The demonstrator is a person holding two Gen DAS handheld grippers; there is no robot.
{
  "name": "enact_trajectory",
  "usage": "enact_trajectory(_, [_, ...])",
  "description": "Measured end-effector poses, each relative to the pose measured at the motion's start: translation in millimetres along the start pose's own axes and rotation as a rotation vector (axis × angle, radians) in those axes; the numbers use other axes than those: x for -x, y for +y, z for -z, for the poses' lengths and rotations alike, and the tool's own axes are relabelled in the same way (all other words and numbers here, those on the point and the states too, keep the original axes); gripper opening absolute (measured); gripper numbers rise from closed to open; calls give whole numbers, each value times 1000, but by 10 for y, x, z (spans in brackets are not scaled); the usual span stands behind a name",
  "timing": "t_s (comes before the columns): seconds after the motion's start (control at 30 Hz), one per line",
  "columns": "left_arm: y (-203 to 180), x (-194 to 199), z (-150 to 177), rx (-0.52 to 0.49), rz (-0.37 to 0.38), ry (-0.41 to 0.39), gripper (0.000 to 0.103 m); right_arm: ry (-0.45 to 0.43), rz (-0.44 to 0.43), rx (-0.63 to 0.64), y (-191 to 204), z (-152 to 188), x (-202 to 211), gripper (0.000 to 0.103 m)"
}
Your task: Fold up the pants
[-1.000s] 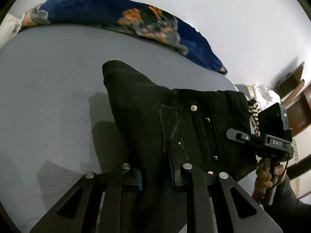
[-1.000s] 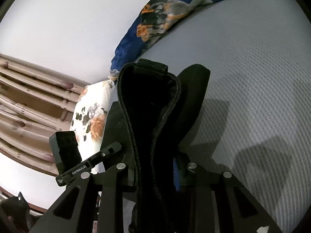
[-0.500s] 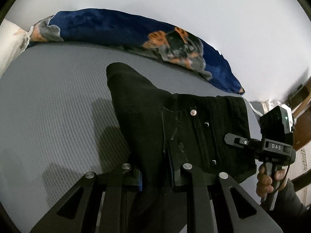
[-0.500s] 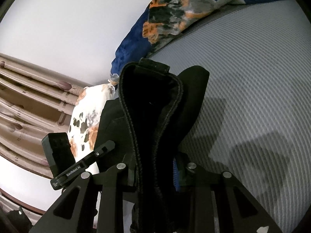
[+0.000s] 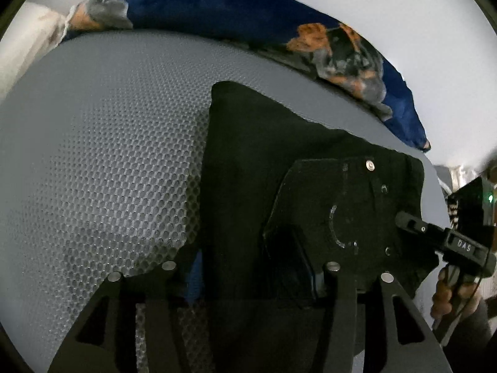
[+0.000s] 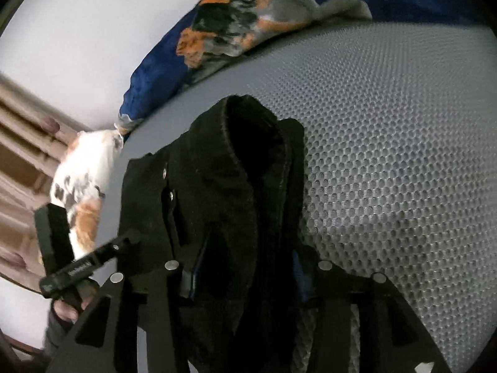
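Both claws were clenched on the black pants (image 5: pixel 248 186): left gripper (image 5: pixel 251 275) and right gripper (image 6: pixel 245 267) each pinching bunched cloth above the grey mattress (image 5: pixel 108 155). The denim looked heavy and limp, sagging between grips, so the thick waistband seam seemed the surest hold.

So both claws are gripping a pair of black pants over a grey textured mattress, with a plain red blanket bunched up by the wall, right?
Nearly. The blanket is dark blue with orange and grey patches, not plain red, as the left wrist view shows. The rest holds: the left claw and right claw both grip the black pants over the grey mattress.
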State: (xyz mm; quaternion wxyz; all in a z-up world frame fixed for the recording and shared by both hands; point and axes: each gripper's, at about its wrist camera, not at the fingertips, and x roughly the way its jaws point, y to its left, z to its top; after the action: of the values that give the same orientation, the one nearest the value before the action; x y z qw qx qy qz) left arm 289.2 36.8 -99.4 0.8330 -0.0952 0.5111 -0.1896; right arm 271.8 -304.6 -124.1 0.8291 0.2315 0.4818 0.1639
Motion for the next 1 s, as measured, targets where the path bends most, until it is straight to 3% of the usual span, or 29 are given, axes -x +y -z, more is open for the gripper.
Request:
enact_trajectory(0.17, [-98, 65, 133, -47, -75, -9, 61, -15, 81, 33, 36, 137, 94, 49])
enact_trajectory(0.47, [-364, 468, 508, -137, -282, -72, 62, -61, 227, 107, 282, 481, 418, 51])
enact_trajectory(0.67, [-517, 811, 780, -144, -293, -108, 71, -98, 285, 170, 506, 765, 621, 60])
enact_trajectory(0.87, [-615, 989, 1024, -156, -318, -125, 73, -116, 315, 200, 640, 1056, 794, 60])
enact_trajectory(1.0, [-600, 1102, 1178, -146, -329, -147, 73, -169, 322, 218, 810, 1201, 933, 68])
